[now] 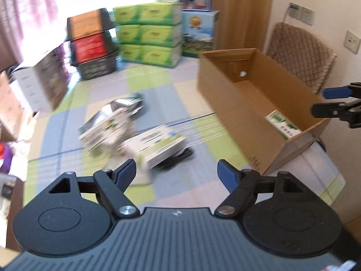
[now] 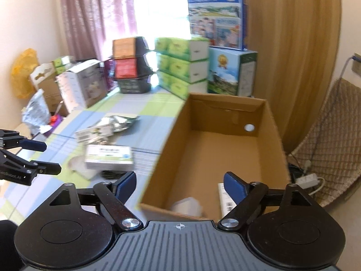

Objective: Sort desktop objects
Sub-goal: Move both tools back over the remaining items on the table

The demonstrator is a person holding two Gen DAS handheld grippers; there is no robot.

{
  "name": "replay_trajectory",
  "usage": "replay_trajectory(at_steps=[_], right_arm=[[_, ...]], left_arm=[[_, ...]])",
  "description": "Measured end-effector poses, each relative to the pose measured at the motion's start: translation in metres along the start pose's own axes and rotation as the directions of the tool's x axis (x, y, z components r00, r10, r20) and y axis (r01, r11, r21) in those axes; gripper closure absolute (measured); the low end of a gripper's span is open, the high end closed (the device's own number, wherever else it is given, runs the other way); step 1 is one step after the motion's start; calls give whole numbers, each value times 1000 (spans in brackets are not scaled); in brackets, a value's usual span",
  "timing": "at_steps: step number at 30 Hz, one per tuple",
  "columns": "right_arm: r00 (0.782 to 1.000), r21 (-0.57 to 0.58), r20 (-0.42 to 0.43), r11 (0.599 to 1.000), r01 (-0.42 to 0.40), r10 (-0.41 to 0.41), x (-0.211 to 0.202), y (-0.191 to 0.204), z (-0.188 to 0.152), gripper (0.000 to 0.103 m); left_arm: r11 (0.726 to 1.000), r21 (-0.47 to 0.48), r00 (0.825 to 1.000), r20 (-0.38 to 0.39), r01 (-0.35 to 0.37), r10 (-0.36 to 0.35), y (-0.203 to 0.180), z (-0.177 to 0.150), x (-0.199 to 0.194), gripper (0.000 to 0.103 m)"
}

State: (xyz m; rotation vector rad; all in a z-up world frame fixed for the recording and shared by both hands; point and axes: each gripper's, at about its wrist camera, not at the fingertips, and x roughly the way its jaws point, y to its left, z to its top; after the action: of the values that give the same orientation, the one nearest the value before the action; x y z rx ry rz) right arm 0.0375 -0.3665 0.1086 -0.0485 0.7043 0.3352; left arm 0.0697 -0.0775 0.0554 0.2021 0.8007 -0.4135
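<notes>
Across the lower half of both wrist views sit the black gripper bodies. Left gripper (image 1: pixel 177 172): fingers spread wide, nothing between the blue pads, hovering above the checked pastel tabletop (image 1: pixel 158 94). Right gripper (image 2: pixel 179 186): fingers likewise wide apart and empty, positioned over the near edge of the open cardboard box (image 2: pixel 273 135).

Loose items, centre-left of the left view:
- white and green carton (image 1: pixel 158 146), lying flat just ahead of the left gripper's pads, blurred.
- black cable (image 1: pixel 178 159), partly under the carton's near edge.
- second flat printed pack (image 1: pixel 106 128), touching or overlapping the carton's left end; cannot tell which.
- crumpled silver foil pouch (image 1: pixel 124 106), just behind that pack.

Box contents: a white and green packet (image 1: pixel 283 123) lies against the near right corner in the left view. In the right view a white object (image 2: pixel 187 205), too blurred to identify, rests near the front wall. The far wall has a round hole (image 2: pixel 249 127).

Upper centre of both frames: stacked green cartons (image 1: pixel 149 33), black baskets with orange and red labels (image 1: pixel 92 43), and blue printed cases (image 2: pixel 216 13) at the table's far end. A quilted chair back (image 1: pixel 300 54) stands beyond the box at right.
</notes>
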Motion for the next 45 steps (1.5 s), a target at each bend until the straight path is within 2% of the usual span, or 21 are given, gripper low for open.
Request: replay_trajectory(at_steps=[7, 14, 24, 32, 39, 45], right_arm=[[998, -62, -18, 996, -57, 56, 4, 38, -8, 12], [997, -97, -35, 993, -69, 65, 11, 55, -12, 10], [993, -192, -44, 975, -116, 109, 21, 81, -9, 10], [988, -272, -32, 949, -157, 154, 27, 97, -6, 10], [980, -393, -57, 899, -195, 188, 38, 112, 0, 10], [958, -543, -141, 790, -285, 249, 71, 126, 6, 10]], left_arm=[[996, -55, 998, -7, -68, 68, 42, -31, -25, 19], [993, -87, 997, -19, -75, 74, 59, -47, -27, 13], [992, -99, 996, -51, -80, 75, 68, -53, -10, 11], [990, -90, 993, -44, -113, 110, 71, -46, -21, 9], [993, -59, 995, -23, -103, 102, 68, -39, -18, 7], [998, -26, 998, -23, -62, 61, 71, -34, 17, 7]])
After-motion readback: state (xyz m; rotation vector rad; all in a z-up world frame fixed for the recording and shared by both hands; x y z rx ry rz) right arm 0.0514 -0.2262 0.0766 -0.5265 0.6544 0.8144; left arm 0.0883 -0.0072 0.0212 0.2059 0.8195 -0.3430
